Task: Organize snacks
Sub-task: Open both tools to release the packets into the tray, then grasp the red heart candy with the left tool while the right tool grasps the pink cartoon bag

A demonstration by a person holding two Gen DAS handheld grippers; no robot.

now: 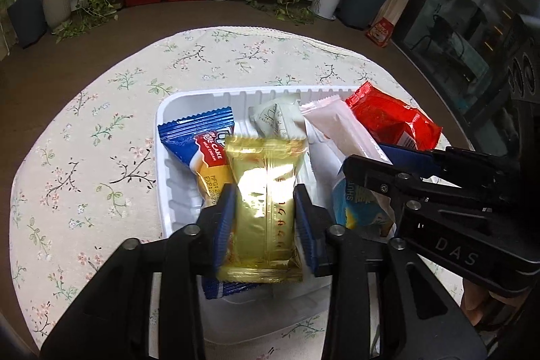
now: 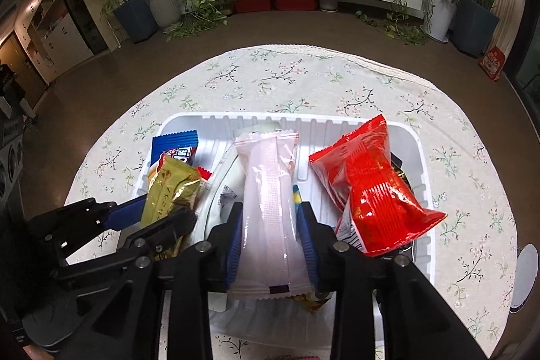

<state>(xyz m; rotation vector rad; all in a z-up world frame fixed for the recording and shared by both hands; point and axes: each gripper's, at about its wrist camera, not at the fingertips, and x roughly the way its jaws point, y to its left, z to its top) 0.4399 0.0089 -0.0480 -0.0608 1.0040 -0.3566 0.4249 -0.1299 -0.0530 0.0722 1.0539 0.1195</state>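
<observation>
A white plastic tray on the floral tablecloth holds several snack packets. My left gripper reaches over the tray's near left part. A gold packet lies between its blue pads, resting on a blue roll-cake packet; the pads sit at its sides without squeezing it. My right gripper straddles a pale pink packet in the tray's middle, with a thin gap at the tips. A red packet leans on the tray's right side.
A pale green packet and a light blue packet also lie in the tray. The round table's cloth stretches beyond the tray on all sides. A white disc sits at the table's right edge. Potted plants and a low cabinet stand far off.
</observation>
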